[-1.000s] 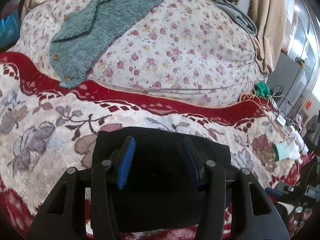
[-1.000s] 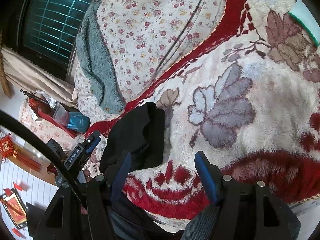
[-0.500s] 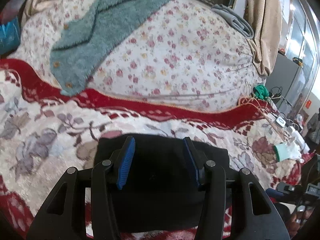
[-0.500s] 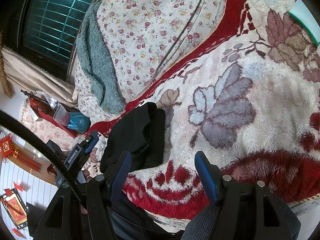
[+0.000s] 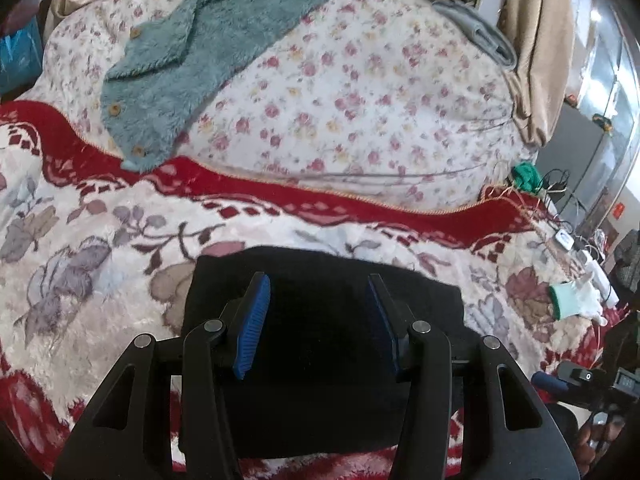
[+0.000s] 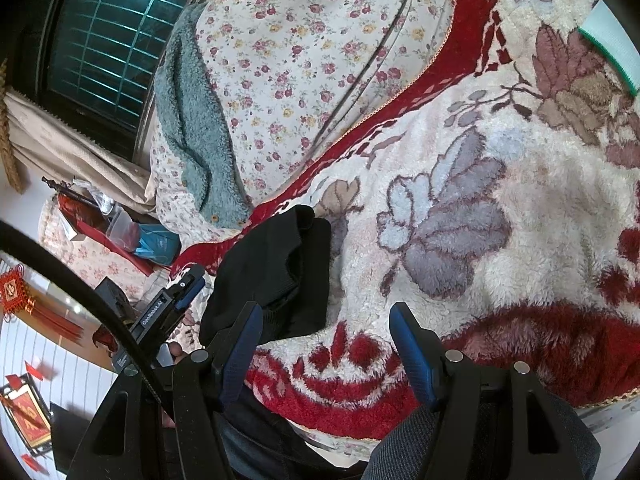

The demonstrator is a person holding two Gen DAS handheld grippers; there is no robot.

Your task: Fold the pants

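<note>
— Left gripper [image 5: 318,322], state?
— Jaws stood apart, blue pads [image 5: 253,326] facing each other and nothing clamped between them; fingers pointed toward 12 o'clock in its own view.
— Right gripper [image 6: 326,354]?
— Likewise spread, wider than the left, nothing held. In the right wrist view the left gripper [image 6: 188,294] appeared at 9 o'clock, well apart from it.

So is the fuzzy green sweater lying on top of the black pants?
No, the green sweater lies far back on the flowered quilt, apart from the black pants.
</note>
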